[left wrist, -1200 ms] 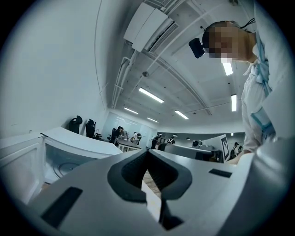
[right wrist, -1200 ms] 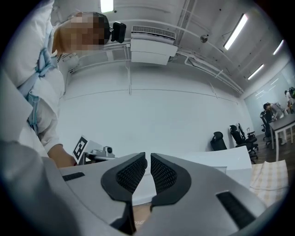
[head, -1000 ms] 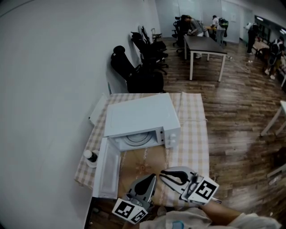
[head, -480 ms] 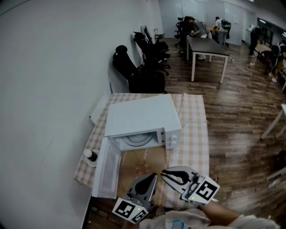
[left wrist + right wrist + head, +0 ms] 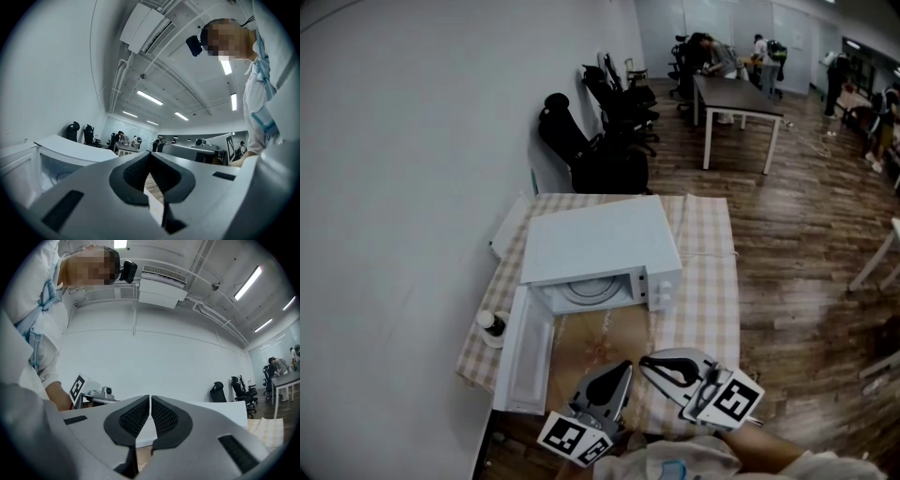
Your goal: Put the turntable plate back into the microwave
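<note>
The white microwave (image 5: 600,248) stands on the checked tablecloth, its door (image 5: 525,352) swung open to the left. The glass turntable plate (image 5: 586,292) lies flat inside the cavity. Both grippers hover at the table's near edge, in front of the microwave and apart from it. My left gripper (image 5: 617,373) has its jaws together and holds nothing, and its own view (image 5: 150,154) shows the pads meeting. On my right gripper (image 5: 649,362) the jaws are closing to a thin slit, with nothing between the pads (image 5: 150,401).
A small dark-capped bottle (image 5: 490,326) sits on the table's left edge beside the open door. Black office chairs (image 5: 581,141) stand behind the table by the wall. Another table (image 5: 736,98) and people are farther back on the wood floor.
</note>
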### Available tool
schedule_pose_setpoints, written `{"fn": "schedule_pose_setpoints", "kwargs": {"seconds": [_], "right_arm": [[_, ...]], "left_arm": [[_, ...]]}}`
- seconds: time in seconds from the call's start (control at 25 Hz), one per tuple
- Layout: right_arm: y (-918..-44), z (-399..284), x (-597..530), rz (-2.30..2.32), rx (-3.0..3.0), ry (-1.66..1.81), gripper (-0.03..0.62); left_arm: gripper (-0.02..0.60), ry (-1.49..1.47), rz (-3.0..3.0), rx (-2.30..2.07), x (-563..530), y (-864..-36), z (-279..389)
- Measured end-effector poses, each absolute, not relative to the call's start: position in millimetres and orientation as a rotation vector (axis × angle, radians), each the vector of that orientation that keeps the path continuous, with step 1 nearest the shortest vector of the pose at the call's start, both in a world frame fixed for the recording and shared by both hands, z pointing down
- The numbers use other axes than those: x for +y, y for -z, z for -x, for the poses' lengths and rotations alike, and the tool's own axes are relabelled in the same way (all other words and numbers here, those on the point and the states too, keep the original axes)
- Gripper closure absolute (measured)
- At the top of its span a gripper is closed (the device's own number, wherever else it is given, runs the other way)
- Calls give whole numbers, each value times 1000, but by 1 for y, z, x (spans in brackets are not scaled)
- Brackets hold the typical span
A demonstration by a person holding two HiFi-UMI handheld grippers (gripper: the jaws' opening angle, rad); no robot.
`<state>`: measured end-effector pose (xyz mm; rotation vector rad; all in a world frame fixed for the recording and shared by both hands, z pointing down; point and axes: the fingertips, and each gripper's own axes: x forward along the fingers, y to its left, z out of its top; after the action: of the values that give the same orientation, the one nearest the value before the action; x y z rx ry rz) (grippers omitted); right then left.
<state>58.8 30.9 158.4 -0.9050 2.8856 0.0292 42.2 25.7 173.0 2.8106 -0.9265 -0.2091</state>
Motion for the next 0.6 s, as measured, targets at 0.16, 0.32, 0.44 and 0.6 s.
{"fn": "schedule_pose_setpoints", "kwargs": {"seconds": [0.16,0.32,0.44,0.6], "right_arm": [[-160,-60,32,911,2886,-22,554],[-163,-62,30,924,2887,-26,555],[-162,-60,32,924,2892,-29,556],[-162,-58,32,925,2895,-29,557]], "left_arm": [[581,207,-2809,-923,26,-175,-42],[581,205,-2811,-918,25,-178,-43],[581,208,-2808,-917,27,-178,-41],[581,210,-2803,-918,26,-178,-38]]}}
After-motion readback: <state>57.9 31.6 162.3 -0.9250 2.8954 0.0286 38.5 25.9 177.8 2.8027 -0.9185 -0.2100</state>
